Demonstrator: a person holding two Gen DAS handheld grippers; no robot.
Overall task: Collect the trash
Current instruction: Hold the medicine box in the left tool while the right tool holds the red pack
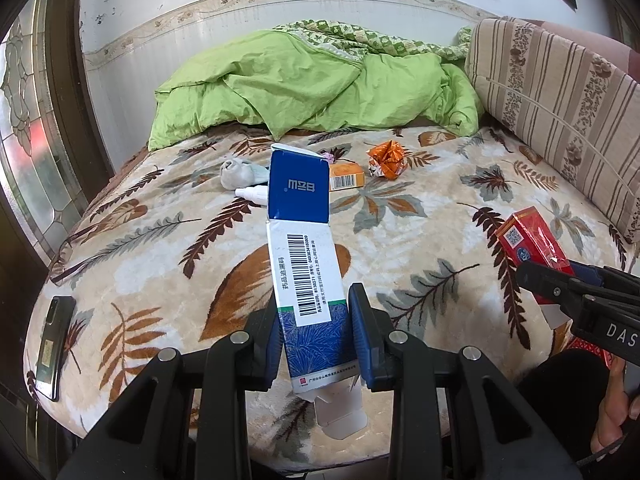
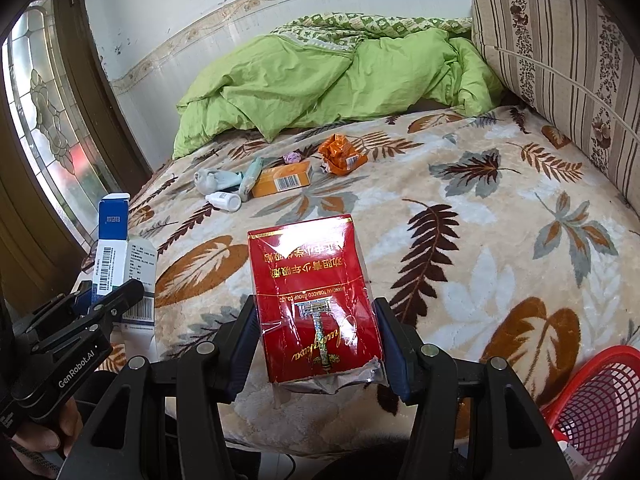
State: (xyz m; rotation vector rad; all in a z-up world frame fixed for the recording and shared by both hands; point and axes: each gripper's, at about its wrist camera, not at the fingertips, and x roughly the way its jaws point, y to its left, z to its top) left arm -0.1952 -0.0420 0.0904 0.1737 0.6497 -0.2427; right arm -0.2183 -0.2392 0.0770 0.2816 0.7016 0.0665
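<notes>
Left gripper (image 1: 316, 328) clamped on flattened blue-white carton (image 1: 304, 240), barcode up | right gripper (image 2: 316, 344) clamped on crumpled red cigarette pack (image 2: 312, 292), foil torn

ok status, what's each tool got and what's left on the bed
Left tool shut on blue-white carton. Right tool shut on red pack. Orange box, crumpled wrapper left. Red basket near right tool.

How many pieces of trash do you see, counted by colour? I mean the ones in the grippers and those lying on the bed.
Blue and white: 1, the carton in the left gripper
Red: 1, the pack in the right gripper
Orange: 2, a box and a crumpled wrapper
White: 1, a small bottle
Grey-green: 1, a crumpled tube
Pink: 1, a small scrap
Total: 7
</notes>
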